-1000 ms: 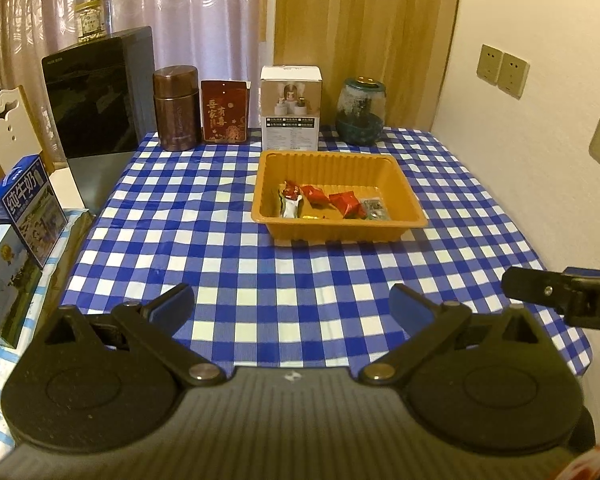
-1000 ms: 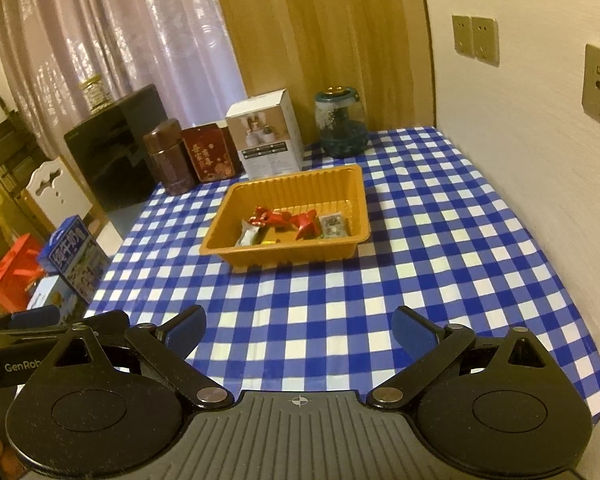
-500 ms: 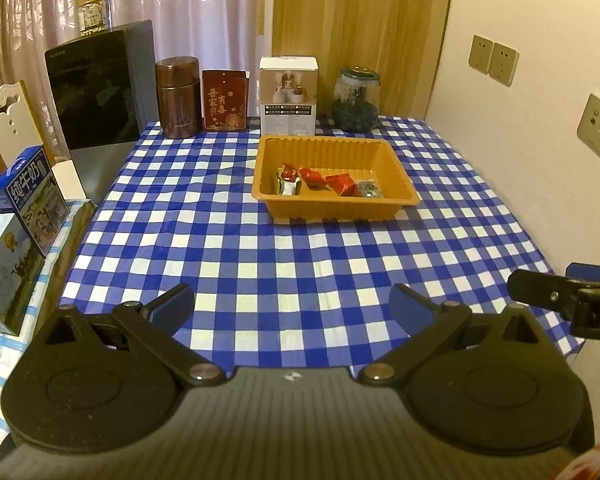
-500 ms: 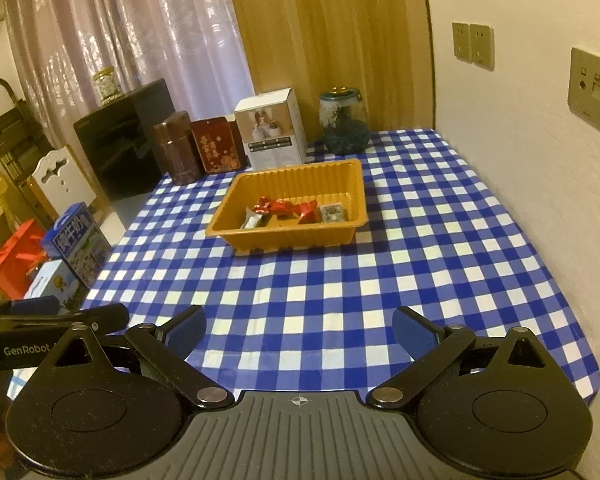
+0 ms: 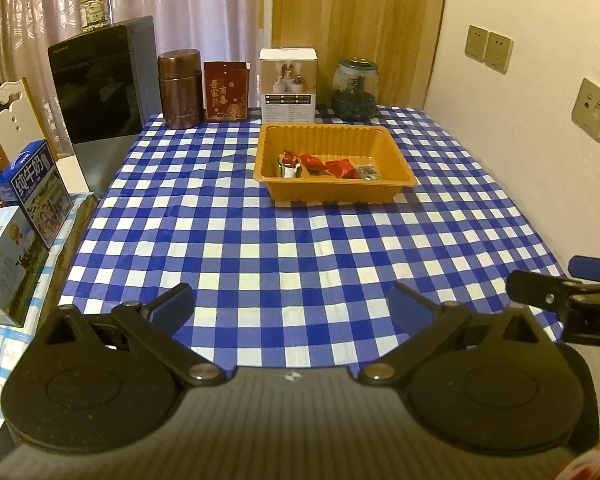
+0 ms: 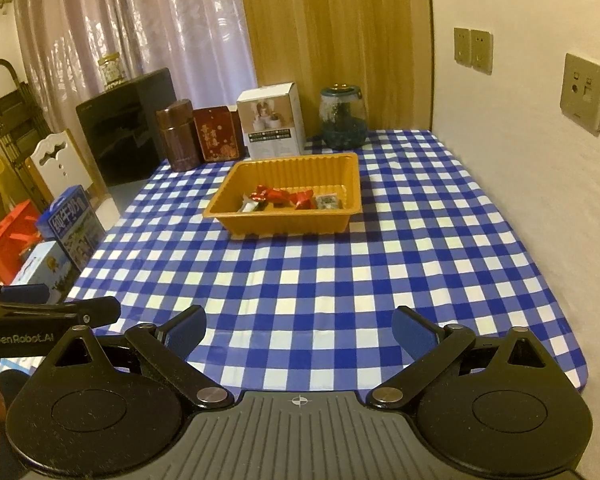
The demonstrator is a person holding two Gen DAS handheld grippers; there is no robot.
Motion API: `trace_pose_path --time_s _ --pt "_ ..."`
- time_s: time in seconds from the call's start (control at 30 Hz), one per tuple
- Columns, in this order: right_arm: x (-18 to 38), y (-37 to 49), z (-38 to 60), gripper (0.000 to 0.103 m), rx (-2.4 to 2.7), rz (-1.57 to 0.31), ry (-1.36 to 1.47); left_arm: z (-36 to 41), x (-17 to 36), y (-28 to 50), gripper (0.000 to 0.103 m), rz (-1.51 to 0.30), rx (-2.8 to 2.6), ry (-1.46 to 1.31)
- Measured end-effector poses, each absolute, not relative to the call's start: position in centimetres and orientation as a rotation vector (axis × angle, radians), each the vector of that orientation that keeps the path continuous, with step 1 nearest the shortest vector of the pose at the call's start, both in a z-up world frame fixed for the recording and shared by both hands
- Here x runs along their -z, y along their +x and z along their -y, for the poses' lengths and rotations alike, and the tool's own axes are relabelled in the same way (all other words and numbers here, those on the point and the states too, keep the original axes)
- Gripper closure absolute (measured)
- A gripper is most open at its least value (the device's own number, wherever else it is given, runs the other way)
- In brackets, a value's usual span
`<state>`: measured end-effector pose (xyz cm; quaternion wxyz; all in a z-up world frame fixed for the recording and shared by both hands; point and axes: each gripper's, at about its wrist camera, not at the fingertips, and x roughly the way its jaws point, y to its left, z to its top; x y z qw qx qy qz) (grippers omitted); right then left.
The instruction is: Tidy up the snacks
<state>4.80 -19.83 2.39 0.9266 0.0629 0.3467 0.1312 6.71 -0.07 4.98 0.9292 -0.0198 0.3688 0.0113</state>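
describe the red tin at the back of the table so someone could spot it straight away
Start at the blue checked tablecloth and look past the orange tray to the row along the far edge. The red tin stands second from the left, between the brown canister and the white box. It alone is flat-faced, dark red, with gold characters.

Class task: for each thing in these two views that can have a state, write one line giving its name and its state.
Left gripper: open, holding nothing.
Right gripper: open, holding nothing.
Orange ribbed plastic tray: upright on the table, holding a few wrapped snacks.
Brown metal canister: upright, lid on.
White cardboard box: upright, closed.
Round glass jar: upright, lid on.
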Motion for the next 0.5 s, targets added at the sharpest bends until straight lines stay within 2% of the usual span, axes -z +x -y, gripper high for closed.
trace_pose_path --time_s 0.5 --pt "-1.92 4.91 19.67 0.004 -0.249 -0.721 0.13 -0.01 -4.75 6.19 0.0 -0.756 -0.017 -0.059"
